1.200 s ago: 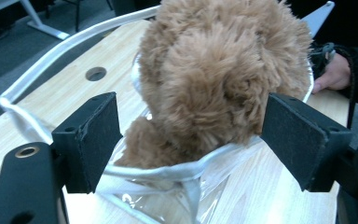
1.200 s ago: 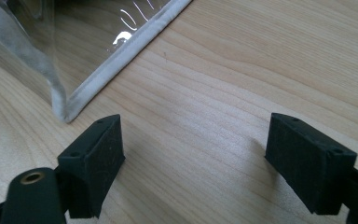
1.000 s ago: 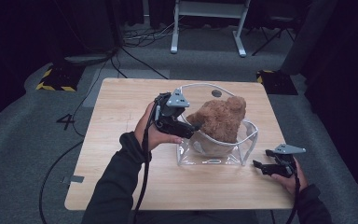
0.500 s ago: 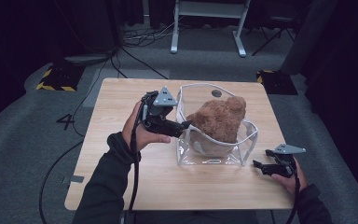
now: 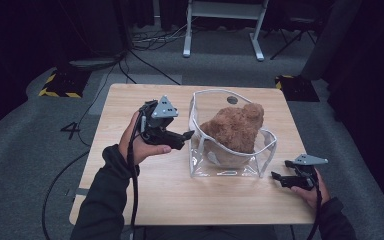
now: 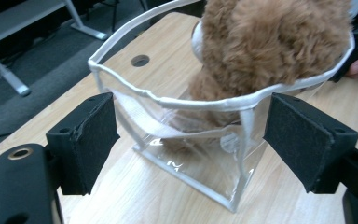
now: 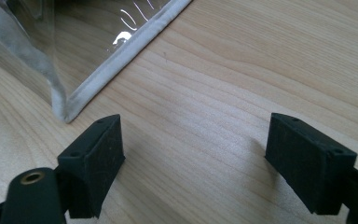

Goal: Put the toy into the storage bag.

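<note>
A clear plastic bag (image 5: 260,152) with white trim stands open on the wooden table (image 5: 145,200), and a brown plush toy (image 5: 236,127) sits inside it, sticking out above the rim. My left gripper (image 5: 189,135) hangs open just left of the bag, apart from it. In the left gripper view the bag (image 6: 200,163) and the toy (image 6: 270,37) lie ahead between the wide-apart jaws. My right gripper (image 5: 276,178) rests open low on the table, right of the bag. The right gripper view has the bag's bottom corner (image 7: 70,109) at upper left.
A round hole (image 5: 232,100) pierces the table top behind the bag. Cables (image 5: 145,62) trail over the grey floor beyond the table, near a white metal stand (image 5: 222,30). Bare wood spreads in front of and left of the bag.
My left gripper has drawn back leftward from the toy and the bag's rim and now stands open, apart from them. The right gripper has not moved.
</note>
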A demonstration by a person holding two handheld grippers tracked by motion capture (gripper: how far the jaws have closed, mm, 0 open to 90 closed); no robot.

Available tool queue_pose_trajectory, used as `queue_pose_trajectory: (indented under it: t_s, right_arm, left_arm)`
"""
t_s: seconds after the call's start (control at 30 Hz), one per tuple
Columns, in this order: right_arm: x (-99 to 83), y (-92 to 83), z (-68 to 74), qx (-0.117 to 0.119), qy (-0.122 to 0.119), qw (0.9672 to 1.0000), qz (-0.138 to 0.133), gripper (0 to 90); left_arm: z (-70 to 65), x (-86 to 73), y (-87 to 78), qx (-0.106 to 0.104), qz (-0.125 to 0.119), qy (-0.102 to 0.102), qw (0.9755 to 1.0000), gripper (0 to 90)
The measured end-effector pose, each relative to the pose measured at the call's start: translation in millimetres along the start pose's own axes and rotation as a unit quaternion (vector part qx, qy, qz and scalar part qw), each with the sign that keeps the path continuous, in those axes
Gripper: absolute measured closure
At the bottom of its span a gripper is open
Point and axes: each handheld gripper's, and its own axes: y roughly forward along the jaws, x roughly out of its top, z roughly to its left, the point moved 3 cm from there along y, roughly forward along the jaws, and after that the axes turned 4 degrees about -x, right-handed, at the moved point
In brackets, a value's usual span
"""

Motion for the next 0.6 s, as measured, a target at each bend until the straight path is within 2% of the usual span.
queue_pose_trajectory:
  t_s: [0.4,0.6]
  right_arm:
    - [0.0,0.0,0.0,0.0,0.0,1.0,0.0,18.9]
    - [0.0,0.0,0.0,0.0,0.0,1.0,0.0,18.9]
  left_arm:
    - [4.4,-17.6,2.6,0.023,0.019,0.006,0.9995,17.4]
    - [10.0,-29.4,2.8,0.035,0.03,0.002,0.999,17.5]
